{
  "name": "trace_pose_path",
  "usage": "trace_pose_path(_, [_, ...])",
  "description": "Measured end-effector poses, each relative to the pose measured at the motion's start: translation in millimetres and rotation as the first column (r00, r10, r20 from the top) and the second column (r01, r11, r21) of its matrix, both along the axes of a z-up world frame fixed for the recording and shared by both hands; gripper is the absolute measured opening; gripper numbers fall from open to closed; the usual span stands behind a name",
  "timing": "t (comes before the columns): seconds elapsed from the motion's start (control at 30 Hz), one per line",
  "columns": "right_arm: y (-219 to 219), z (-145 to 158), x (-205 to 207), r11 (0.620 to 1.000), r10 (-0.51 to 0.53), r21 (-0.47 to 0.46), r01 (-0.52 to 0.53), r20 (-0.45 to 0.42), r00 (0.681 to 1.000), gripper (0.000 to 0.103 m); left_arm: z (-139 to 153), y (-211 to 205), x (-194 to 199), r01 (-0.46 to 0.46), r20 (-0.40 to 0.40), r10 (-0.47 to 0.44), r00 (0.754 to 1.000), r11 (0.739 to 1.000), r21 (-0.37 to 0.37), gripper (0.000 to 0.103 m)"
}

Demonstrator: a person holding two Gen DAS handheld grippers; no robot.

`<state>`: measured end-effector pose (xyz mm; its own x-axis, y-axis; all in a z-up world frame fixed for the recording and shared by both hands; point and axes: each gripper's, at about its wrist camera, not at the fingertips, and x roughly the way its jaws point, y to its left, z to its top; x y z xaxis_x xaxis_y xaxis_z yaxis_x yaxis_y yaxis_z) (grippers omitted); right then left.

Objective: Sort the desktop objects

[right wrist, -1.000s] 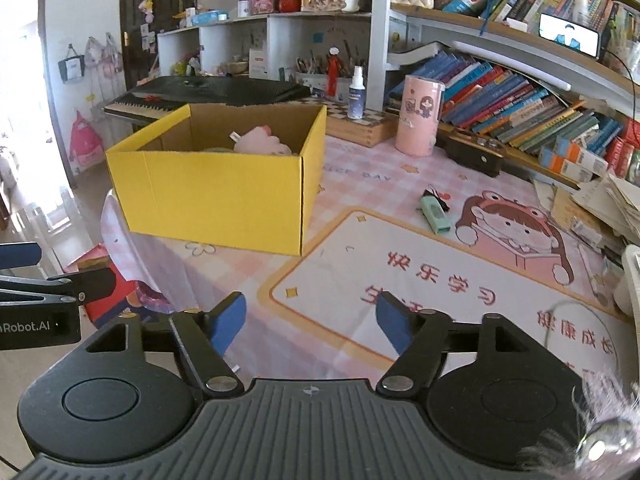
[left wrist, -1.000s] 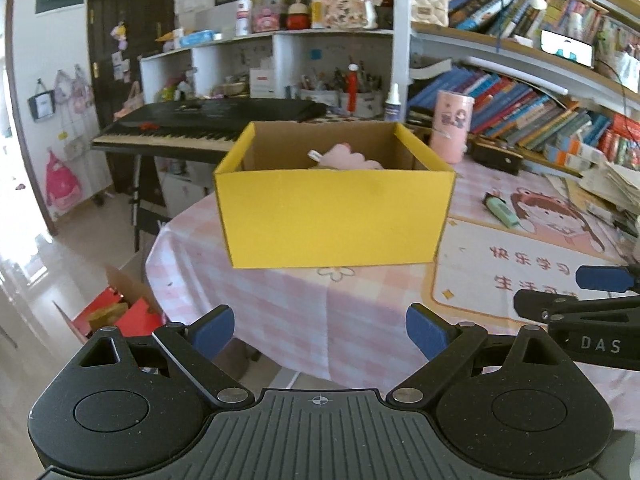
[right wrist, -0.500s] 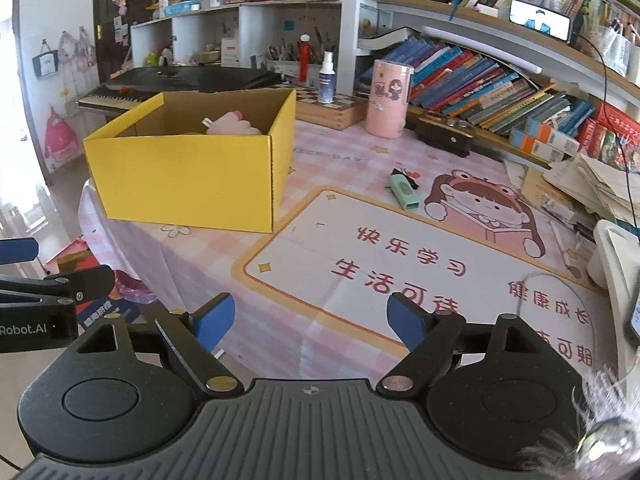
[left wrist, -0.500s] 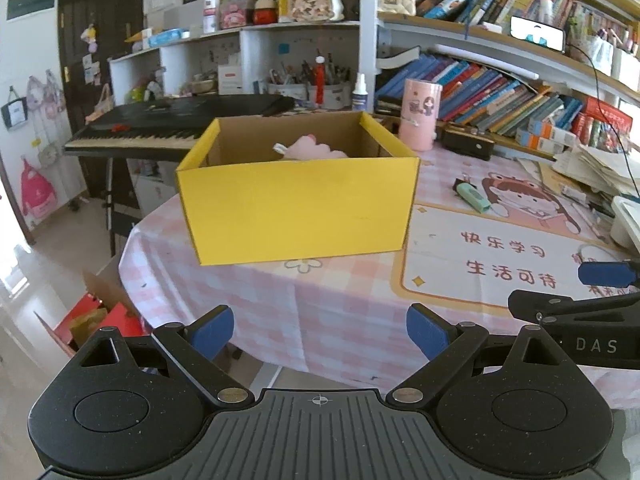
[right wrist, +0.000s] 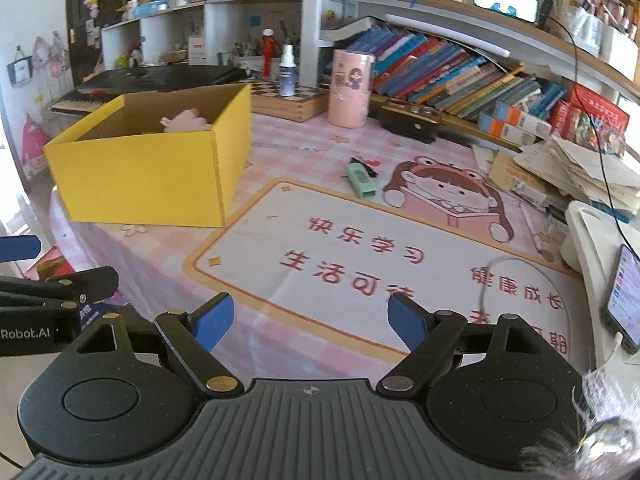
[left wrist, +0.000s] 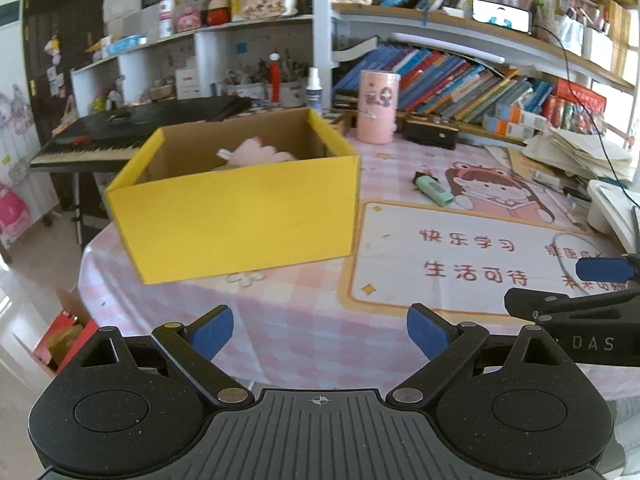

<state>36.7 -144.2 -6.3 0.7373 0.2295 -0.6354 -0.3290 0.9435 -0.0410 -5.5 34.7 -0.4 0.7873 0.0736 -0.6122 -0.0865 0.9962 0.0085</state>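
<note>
A yellow cardboard box (left wrist: 240,212) (right wrist: 148,184) stands open on the left of the pink checked tablecloth, with a pink plush toy (left wrist: 256,152) (right wrist: 184,120) inside. A mint-green small device (left wrist: 434,190) (right wrist: 362,180) lies on the cloth right of the box, beside the cartoon mat (right wrist: 360,256). My left gripper (left wrist: 320,330) is open and empty near the table's front edge, in front of the box. My right gripper (right wrist: 310,320) is open and empty over the mat's front edge.
A pink cylinder tin (left wrist: 378,106) (right wrist: 350,88), a spray bottle (right wrist: 288,70) and a black case (right wrist: 412,122) stand at the back. Books line the shelf behind. Paper stacks (right wrist: 588,172), a white tray and a phone (right wrist: 624,300) are at the right. A keyboard (left wrist: 132,132) is behind the box.
Both grippers rose and turned right, so more of the table top and mat shows. Both stay open and empty. No object has moved.
</note>
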Motion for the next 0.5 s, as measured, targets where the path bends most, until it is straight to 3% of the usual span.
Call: trace_pose_path(0.5, [-51,-1,57,0.997,-0.072,-0.003,0.072,-0.02,0.997,0.083,-5,-54,65,0.092,-0.03,-0.092,0.995,0.996,0.008,0.095])
